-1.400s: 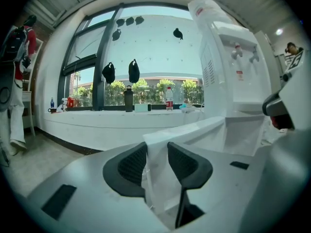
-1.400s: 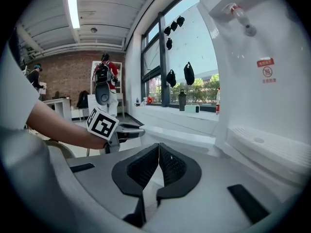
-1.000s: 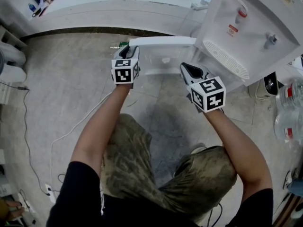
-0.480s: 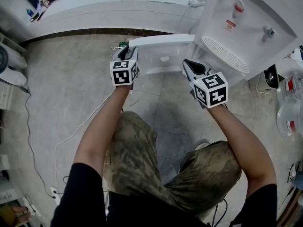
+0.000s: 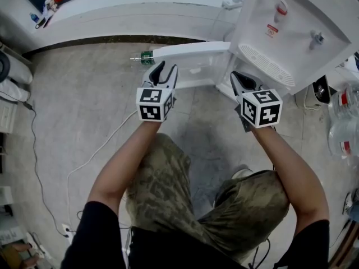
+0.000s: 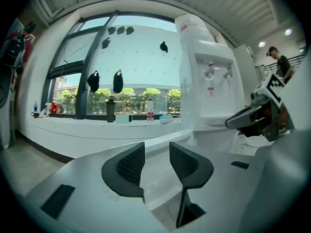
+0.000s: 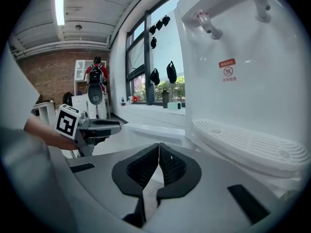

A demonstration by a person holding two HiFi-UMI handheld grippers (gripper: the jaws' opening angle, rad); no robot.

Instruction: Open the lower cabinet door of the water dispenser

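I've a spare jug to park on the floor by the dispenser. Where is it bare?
In the head view, bare floor lies left of the open cabinet door, below the white ledge. Right of the water dispenser it is crowded: water bottles stand there.

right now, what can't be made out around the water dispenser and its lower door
- Lower cabinet's inside: head view, the drip tray and the water dispenser body overhang it.
- Red label: right gripper view, print too small to read.
- Green thing at the free end of the open door: head view, too small to name.
- Water dispenser's top: head view, cut off by the upper edge.
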